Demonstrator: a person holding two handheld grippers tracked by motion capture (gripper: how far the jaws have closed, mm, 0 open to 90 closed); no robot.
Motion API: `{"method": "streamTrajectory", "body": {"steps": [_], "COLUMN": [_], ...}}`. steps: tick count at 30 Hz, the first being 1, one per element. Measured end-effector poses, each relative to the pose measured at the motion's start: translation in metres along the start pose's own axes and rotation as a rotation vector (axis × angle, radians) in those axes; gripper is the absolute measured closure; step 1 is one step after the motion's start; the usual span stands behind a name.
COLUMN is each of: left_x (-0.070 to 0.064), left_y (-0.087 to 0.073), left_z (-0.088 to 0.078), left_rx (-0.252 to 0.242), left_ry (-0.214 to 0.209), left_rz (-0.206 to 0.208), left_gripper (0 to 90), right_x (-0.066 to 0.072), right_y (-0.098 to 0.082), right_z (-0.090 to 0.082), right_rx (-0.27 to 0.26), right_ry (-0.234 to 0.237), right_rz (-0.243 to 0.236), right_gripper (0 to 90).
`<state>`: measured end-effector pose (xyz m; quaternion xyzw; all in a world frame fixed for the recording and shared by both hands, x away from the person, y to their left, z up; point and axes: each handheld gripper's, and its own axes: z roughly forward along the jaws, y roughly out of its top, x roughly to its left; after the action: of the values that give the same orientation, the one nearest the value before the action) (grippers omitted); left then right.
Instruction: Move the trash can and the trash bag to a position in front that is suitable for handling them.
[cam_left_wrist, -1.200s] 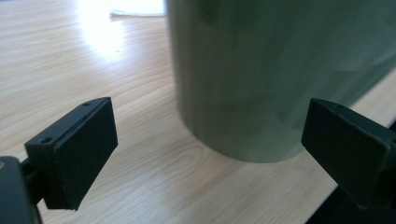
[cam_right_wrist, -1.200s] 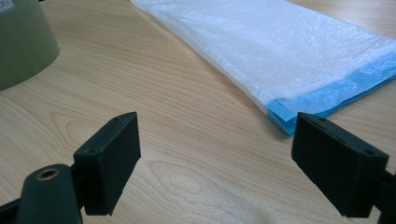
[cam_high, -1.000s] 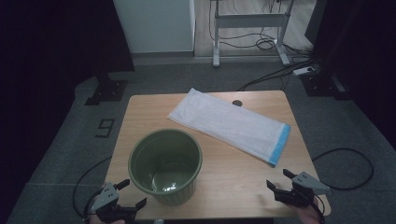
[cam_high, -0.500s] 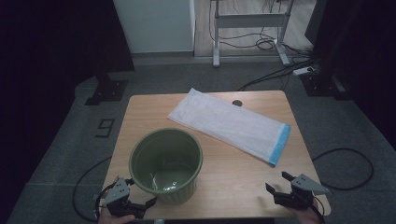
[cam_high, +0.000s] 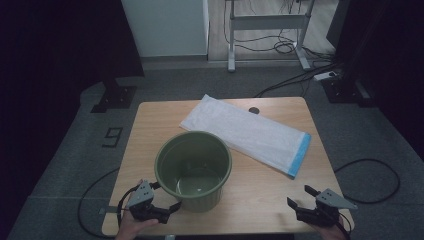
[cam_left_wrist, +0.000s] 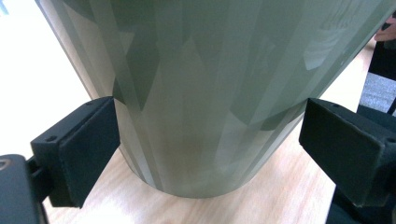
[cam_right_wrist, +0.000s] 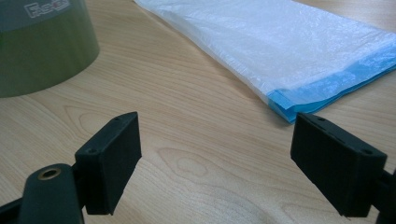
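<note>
An olive-green bucket (cam_high: 194, 167) stands upright on the wooden table (cam_high: 150, 130), toward its front left. Behind and right of it lies a flat white plastic bag (cam_high: 247, 132) with a blue end strip. My left gripper (cam_high: 166, 196) is open at the bucket's lower left side. In the left gripper view the jaws straddle the bucket's base (cam_left_wrist: 205, 93), with the left one close against the wall. My right gripper (cam_high: 299, 195) is open near the front right edge and holds nothing. It faces bare wood (cam_right_wrist: 187, 116), with the bag (cam_right_wrist: 289, 46) ahead on the right and the bucket (cam_right_wrist: 42, 51) on the left.
A small dark round spot (cam_high: 254, 110) marks the table's far edge. Cables (cam_high: 370, 180) trail over the grey floor on both sides. Metal desk legs (cam_high: 232, 45) and dark stands rise behind the table.
My left gripper has moved right and forward up to the bucket's base, which now sits between its jaws. The right gripper has barely shifted.
</note>
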<state>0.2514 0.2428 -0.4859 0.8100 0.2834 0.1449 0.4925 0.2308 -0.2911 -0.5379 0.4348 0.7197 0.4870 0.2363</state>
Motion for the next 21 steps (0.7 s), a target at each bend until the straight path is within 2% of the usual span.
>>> {"method": "streamTrajectory", "body": {"steps": [5,13,21], "left_x": [-0.001,-0.003,-0.004], "left_y": [0.012,0.021,0.034], "left_z": [0.013,0.031,0.051], "left_rx": [0.007,0.000,0.009], "left_ry": [-0.009,-0.022,-0.016], "left_rz": [0.006,0.003,-0.002], "left_gripper": [6.0,6.9,6.9], "right_x": [0.002,0.007,0.008], "right_y": [0.000,0.003,0.002], "right_z": [0.003,0.009,0.011], "right_rx": [0.011,0.018,0.025], "right_ry": [0.013,0.023,0.038], "right_rz": [-0.009,-0.019,-0.030], "right_gripper": [15.8,15.8,15.8]}}
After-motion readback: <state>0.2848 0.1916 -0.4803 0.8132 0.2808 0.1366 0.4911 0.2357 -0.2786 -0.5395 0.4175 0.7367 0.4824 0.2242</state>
